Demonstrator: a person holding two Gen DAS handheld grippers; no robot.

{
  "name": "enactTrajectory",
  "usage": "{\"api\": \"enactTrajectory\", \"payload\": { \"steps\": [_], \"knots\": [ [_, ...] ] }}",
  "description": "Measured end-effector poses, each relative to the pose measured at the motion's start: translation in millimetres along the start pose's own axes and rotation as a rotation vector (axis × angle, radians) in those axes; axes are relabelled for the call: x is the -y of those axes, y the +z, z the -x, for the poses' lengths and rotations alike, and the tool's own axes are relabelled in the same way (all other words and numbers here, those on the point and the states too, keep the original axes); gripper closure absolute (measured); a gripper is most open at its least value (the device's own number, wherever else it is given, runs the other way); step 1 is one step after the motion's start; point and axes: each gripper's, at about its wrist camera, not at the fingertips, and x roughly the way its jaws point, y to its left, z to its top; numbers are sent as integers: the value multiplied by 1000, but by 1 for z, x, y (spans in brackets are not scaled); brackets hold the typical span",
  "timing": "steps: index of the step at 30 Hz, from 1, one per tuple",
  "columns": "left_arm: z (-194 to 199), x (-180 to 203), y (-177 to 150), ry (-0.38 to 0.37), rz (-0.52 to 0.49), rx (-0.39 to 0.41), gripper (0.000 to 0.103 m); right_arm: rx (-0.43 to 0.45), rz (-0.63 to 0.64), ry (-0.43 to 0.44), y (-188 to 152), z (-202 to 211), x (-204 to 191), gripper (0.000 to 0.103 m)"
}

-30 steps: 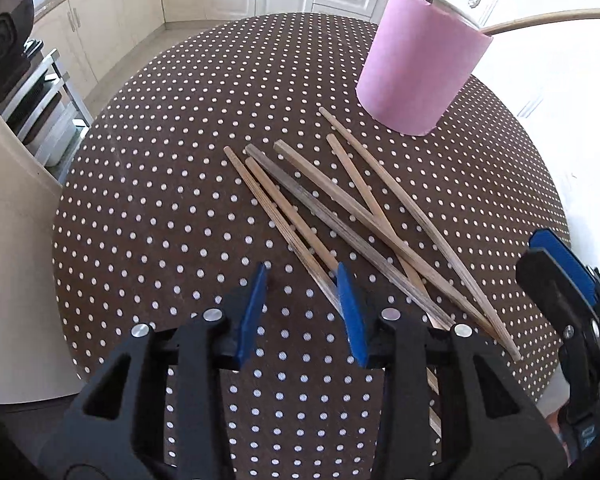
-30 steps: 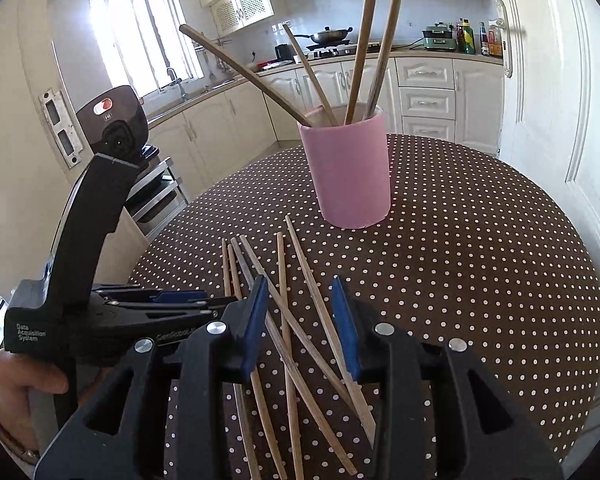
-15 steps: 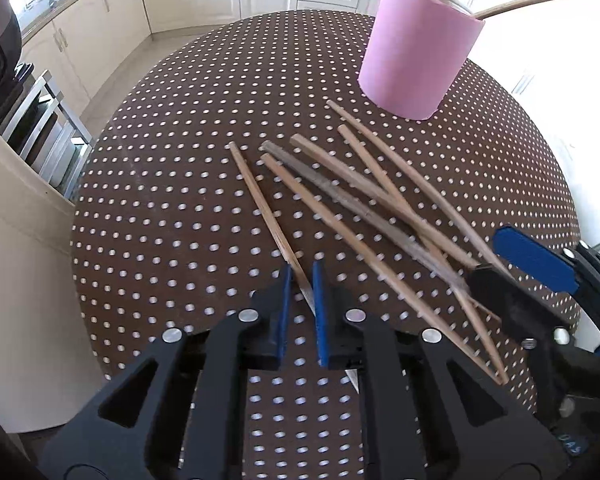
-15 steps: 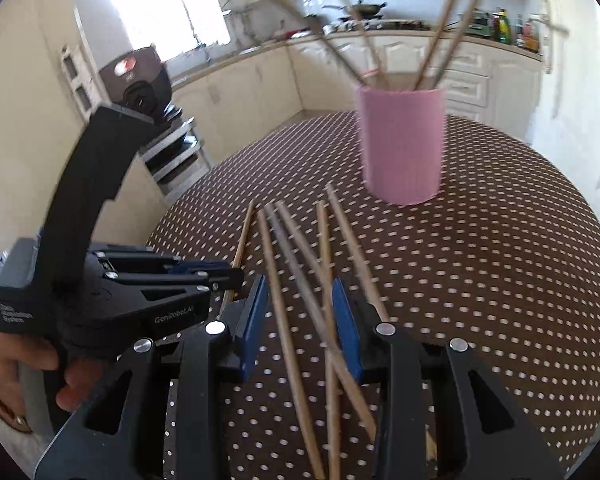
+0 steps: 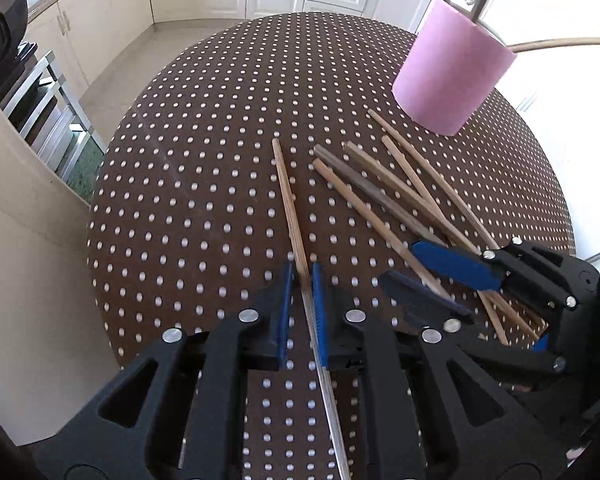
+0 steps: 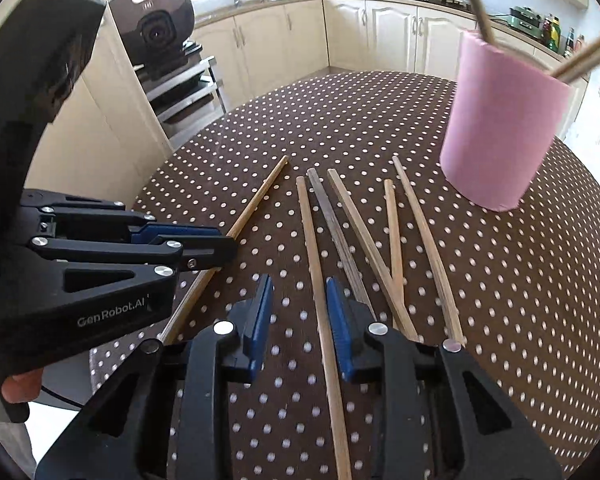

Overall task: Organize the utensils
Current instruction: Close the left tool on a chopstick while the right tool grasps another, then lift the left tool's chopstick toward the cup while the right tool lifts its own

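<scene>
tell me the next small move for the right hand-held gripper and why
Probably finish closing. The right hand-held gripper straddles a light chopstick lying on the table, its jaws closing, pads not yet pressing. The left hand-held gripper already pinches another chopstick.

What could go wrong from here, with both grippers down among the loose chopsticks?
The right gripper is closing around one chopstick, but neighbours crowd its outer finger; it may catch two. The left gripper pinches its chopstick near one end, so it could droop or swivel when lifted toward the pink cup.
</scene>
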Motion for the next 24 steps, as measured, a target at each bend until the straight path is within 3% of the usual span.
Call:
{"api": "enactTrajectory", "payload": {
  "steps": [8,14,24],
  "knots": [
    [-9,6,14,6,-18,22,92,-24,60,-53,22,-14,-4,96],
    [-9,5,17,-2,2,57,97,-27,54,-53,28,-18,-3,99],
    [39,13,17,-73,8,177,97,106,-66,82,36,34,13,98]
  ]
}}
